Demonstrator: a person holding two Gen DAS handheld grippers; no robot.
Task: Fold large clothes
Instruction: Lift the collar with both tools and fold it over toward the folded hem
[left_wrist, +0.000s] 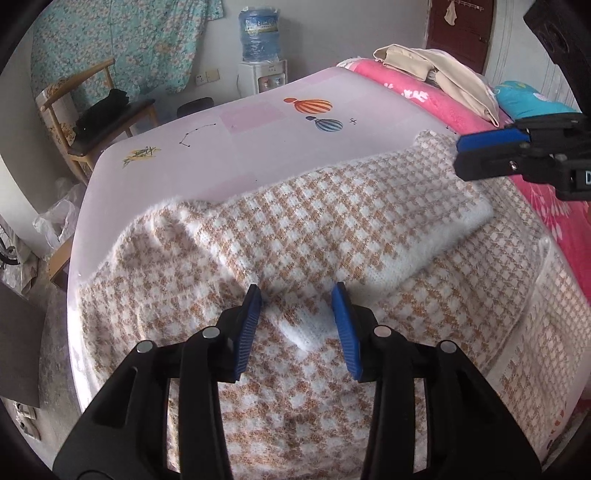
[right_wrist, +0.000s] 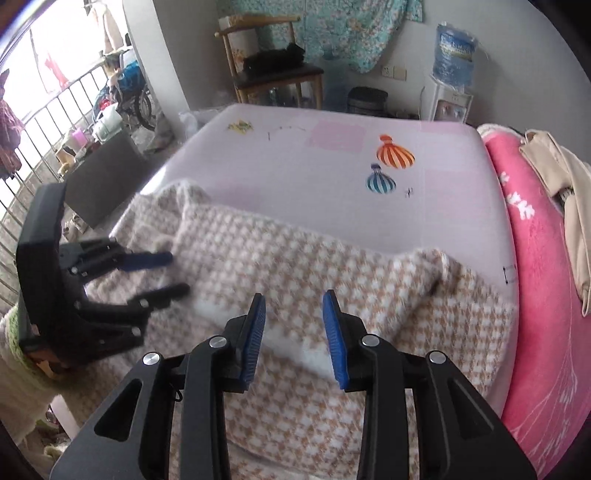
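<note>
1. The sweater (left_wrist: 295, 236) lies spread on the bed (left_wrist: 236, 147), near its front edge.
2. One sleeve (left_wrist: 406, 221) is folded across the body; I judge the folding partly done.
3. The left gripper (left_wrist: 297, 295) hangs released above the knit, grasping nothing.
4. The right gripper (right_wrist: 294, 299) is likewise released and empty.
5. Remaining, by my judgement: the other sleeve and the final body folds.

A big pale pink bed (left_wrist: 229, 155) holds everything. Its sheet has two striped balloons (left_wrist: 314, 107) drawn on it. A fuzzy brown and white checked sweater (left_wrist: 295, 229) lies spread on the near part. A bright pink blanket (right_wrist: 546, 295) lies along one side.
</note>
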